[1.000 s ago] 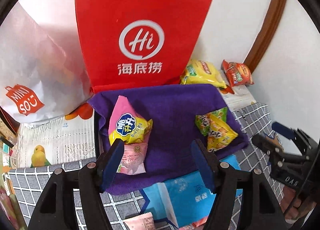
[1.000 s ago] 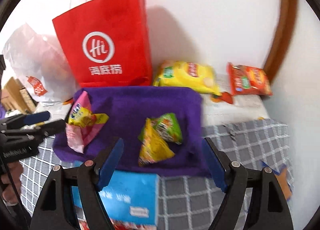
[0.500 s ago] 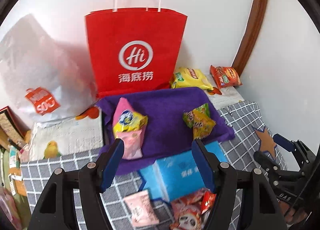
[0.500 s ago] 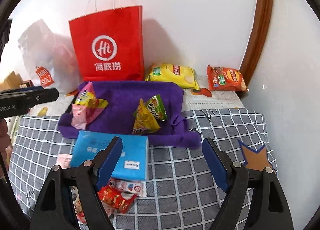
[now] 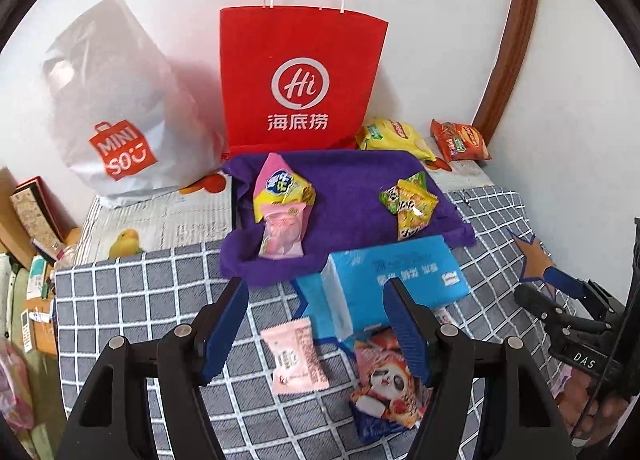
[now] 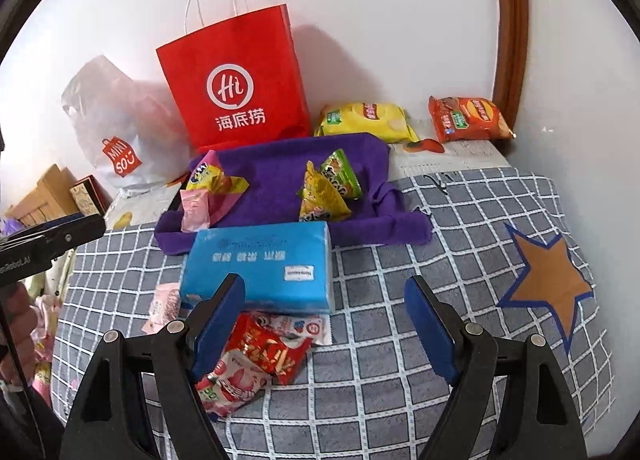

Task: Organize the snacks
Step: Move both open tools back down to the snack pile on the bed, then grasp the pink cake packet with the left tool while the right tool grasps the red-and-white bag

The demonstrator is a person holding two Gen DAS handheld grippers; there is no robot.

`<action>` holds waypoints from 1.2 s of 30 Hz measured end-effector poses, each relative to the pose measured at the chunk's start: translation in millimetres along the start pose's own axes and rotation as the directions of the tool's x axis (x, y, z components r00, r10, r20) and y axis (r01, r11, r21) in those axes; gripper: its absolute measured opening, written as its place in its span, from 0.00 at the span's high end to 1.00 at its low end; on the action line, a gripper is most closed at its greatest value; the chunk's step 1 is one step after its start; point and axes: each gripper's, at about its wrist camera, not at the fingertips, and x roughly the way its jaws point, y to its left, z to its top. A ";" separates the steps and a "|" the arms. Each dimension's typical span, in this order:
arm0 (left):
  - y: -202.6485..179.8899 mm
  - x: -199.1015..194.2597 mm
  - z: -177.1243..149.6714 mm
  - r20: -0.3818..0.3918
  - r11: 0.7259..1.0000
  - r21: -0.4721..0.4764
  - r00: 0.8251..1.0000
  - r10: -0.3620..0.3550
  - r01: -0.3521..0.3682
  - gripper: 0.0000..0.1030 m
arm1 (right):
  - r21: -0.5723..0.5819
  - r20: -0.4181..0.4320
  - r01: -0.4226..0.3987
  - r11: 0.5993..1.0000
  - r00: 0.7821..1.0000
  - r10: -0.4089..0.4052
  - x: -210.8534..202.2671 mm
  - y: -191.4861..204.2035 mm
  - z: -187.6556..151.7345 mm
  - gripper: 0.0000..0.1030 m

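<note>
A purple towel [image 5: 348, 184] [image 6: 280, 176] holds a pink and yellow snack pair [image 5: 282, 196] [image 6: 208, 188] at its left and two yellow-green packets [image 5: 408, 204] [image 6: 326, 190] at its right. In front of it lies a blue tissue pack [image 5: 384, 284] [image 6: 260, 268]. A pink sachet [image 5: 294, 356] and a panda packet [image 5: 386, 380] lie near my open, empty left gripper [image 5: 320, 332]. Red packets [image 6: 256, 356] lie by my open, empty right gripper [image 6: 324, 328].
A red paper bag [image 5: 300, 80] [image 6: 236, 84] and a white Miniso bag [image 5: 120, 112] stand against the wall. Yellow [image 6: 364, 120] and orange [image 6: 468, 118] chip bags lie at the back right. The checked cloth [image 6: 400, 380] has a star patch [image 6: 548, 284].
Both grippers have pulled back and up from the purple towel, so the tissue pack and the loose packets on the checked cloth have come into view. Both stay open.
</note>
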 end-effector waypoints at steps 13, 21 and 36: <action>40.2 18.7 -49.7 -0.078 0.993 -0.085 0.995 0.069 -0.075 0.34 | 0.020 -0.065 -0.040 0.999 0.997 0.041 21.2 -2.0 -38.3 0.36; 52.7 42.3 -65.9 -0.124 0.990 -0.112 0.990 0.067 -0.081 0.34 | 0.013 -0.118 -0.041 0.999 0.992 0.042 44.5 1.9 -53.1 0.40; 22.8 116.6 -73.6 -0.206 0.996 -0.093 0.979 -0.007 -0.012 0.39 | -0.010 -0.107 -0.028 1.000 0.994 0.027 37.6 -8.3 -64.8 0.40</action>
